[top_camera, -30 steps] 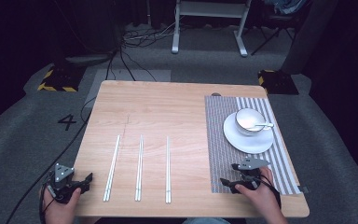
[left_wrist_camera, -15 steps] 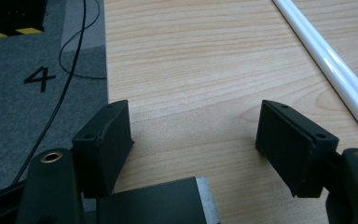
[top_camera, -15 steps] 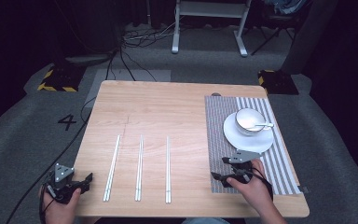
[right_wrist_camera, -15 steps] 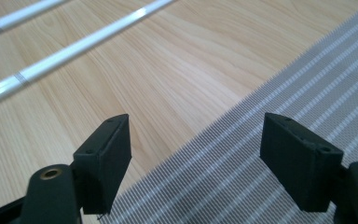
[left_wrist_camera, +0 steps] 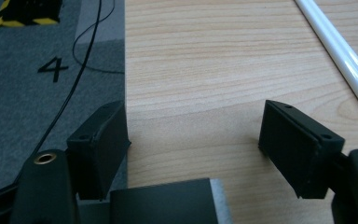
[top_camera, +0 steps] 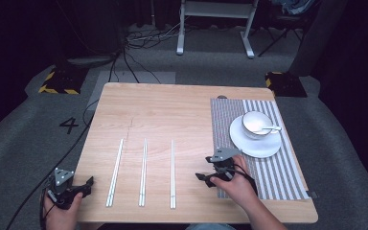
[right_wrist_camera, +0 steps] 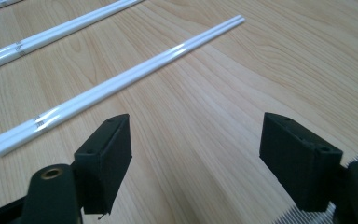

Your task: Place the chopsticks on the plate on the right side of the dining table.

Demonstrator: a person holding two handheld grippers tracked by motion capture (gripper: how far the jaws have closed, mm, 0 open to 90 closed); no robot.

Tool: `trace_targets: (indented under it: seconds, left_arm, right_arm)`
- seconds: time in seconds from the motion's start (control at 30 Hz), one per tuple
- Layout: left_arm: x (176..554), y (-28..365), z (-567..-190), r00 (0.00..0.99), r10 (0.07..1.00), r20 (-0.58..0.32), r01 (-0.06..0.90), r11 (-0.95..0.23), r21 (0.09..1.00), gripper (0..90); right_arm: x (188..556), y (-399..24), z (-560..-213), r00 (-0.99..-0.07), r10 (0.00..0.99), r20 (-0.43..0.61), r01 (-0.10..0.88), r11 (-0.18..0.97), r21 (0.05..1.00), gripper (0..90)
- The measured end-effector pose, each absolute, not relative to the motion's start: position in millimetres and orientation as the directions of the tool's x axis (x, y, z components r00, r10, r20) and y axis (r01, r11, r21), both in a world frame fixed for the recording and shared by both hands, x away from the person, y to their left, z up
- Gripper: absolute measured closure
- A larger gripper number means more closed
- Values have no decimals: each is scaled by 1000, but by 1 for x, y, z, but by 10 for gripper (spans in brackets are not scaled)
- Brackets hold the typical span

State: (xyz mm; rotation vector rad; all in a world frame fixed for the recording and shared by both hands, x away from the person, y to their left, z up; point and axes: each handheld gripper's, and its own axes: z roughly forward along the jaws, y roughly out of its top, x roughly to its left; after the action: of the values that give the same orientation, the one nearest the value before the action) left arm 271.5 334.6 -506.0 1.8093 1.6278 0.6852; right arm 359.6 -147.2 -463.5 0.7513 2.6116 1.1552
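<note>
Two hand-held grippers over a wooden table (top_camera: 182, 105) set with three pairs of white chopsticks.

The right gripper (top_camera: 205, 176) hangs with jaws wide and nothing between them, just right of the right chopsticks (top_camera: 172, 173), which lie flat and apart from it. The left gripper (top_camera: 87, 184) sits at the table's near left corner, jaws also wide and empty, beside the left chopsticks (top_camera: 114, 172). A middle pair (top_camera: 143, 171) lies between. On a striped mat (top_camera: 278, 177) stand a saucer (top_camera: 249, 146) and a cup (top_camera: 255, 123).
</note>
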Motion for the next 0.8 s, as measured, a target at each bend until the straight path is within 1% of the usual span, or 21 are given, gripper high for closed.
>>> trace_targets:
  seconds: [0.17, 0.33, 0.37, 0.4, 0.57, 0.8]
  left_arm:
    - [278, 324, -506, 159, 987, -15, 678, -99, 729, 232]
    - [279, 322, -506, 163, 986, -19, 676, -98, 730, 232]
    - [279, 323, -506, 164, 986, -18, 675, -99, 731, 232]
    - [279, 322, -506, 163, 986, -18, 676, -98, 730, 232]
    - [279, 323, -506, 163, 986, -18, 676, -98, 731, 232]
    - [282, 323, -506, 169, 985, -21, 676, -101, 730, 231]
  right_arm:
    - [366, -123, -466, -874, 485, 31, 352, 587, 729, 254]
    - [372, -105, -470, -878, 478, 22, 342, 594, 728, 252]
    - [375, -98, -474, -872, 489, -3, 328, 590, 738, 273]
    - [376, -95, -476, -870, 494, -8, 328, 590, 738, 273]
    - [381, -82, -484, -882, 471, 8, 328, 602, 728, 272]
    - [382, -71, -489, -876, 482, 19, 346, 598, 723, 270]
